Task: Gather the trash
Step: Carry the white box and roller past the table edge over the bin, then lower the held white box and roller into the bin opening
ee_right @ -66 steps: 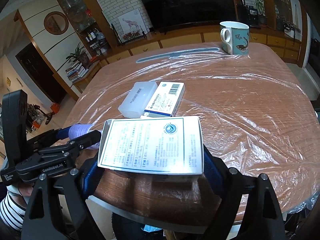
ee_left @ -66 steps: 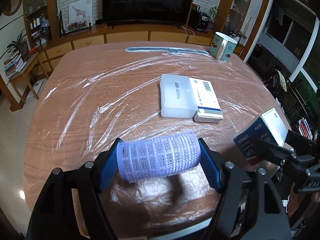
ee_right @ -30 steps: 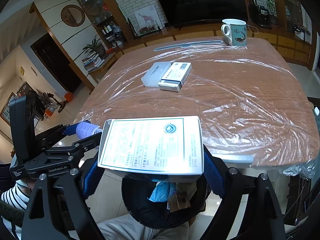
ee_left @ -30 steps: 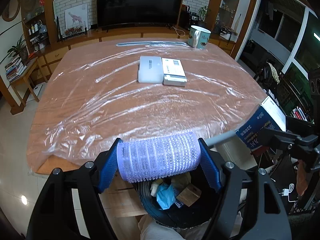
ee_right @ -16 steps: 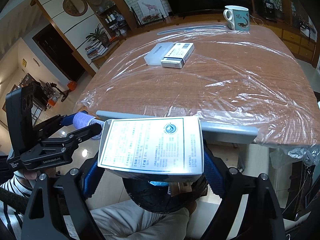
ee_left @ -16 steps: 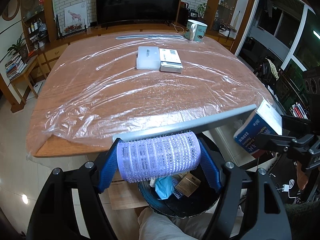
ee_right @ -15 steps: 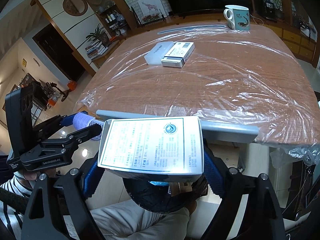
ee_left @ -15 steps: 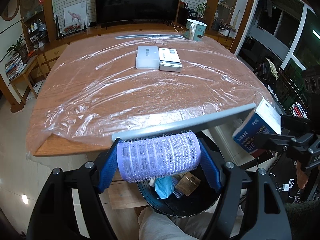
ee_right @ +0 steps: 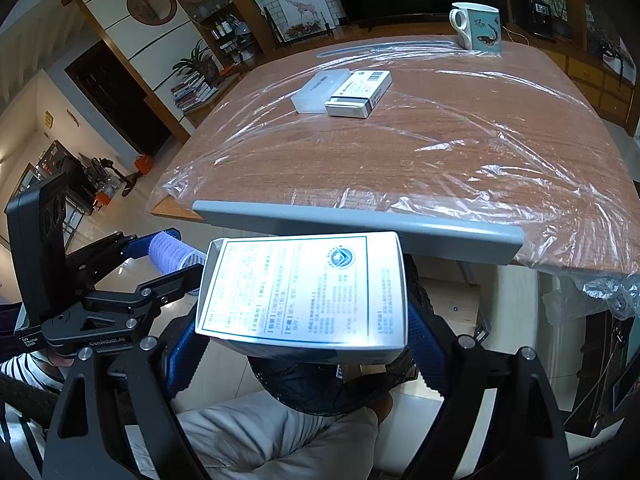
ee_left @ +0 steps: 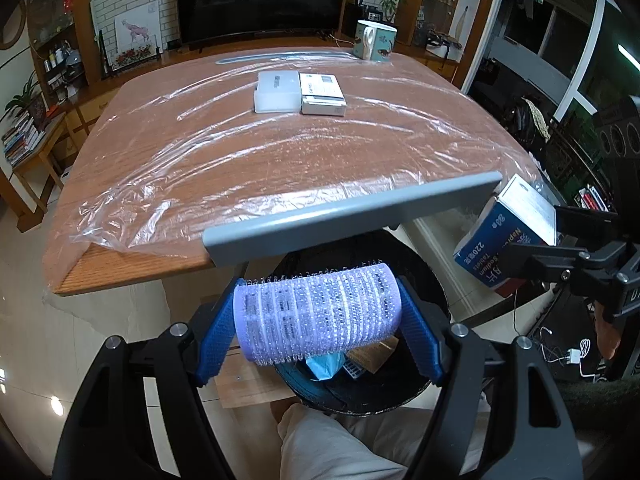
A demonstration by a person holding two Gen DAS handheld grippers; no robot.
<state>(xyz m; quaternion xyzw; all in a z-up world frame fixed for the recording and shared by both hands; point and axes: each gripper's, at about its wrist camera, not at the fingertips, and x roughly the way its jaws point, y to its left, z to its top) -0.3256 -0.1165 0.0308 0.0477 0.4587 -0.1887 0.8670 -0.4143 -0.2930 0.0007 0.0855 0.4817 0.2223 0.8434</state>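
My left gripper (ee_left: 318, 322) is shut on a lilac hair roller (ee_left: 316, 316), gripped end to end between the blue pads. It hangs over the black trash bin (ee_left: 420, 276), which holds a blue wad and a brown carton. My right gripper (ee_right: 304, 316) is shut on a white and blue medicine box (ee_right: 304, 292), also above the bin (ee_right: 320, 384). In the left wrist view that box (ee_left: 504, 232) and the right gripper show at the right, beside the bin. In the right wrist view the roller (ee_right: 172, 254) and left gripper sit at the left.
The wooden table (ee_left: 240, 152) under clear plastic film ends in a grey edge strip (ee_left: 352, 216) just beyond the bin. A white case (ee_left: 277, 92), another medicine box (ee_left: 322, 94) and a mug (ee_left: 374, 40) lie far back. A person's leg (ee_left: 328, 444) is below the grippers.
Both grippers have drawn back off the table and sunk a little, so the bin now lies directly beneath them. The roller and the box stay gripped.
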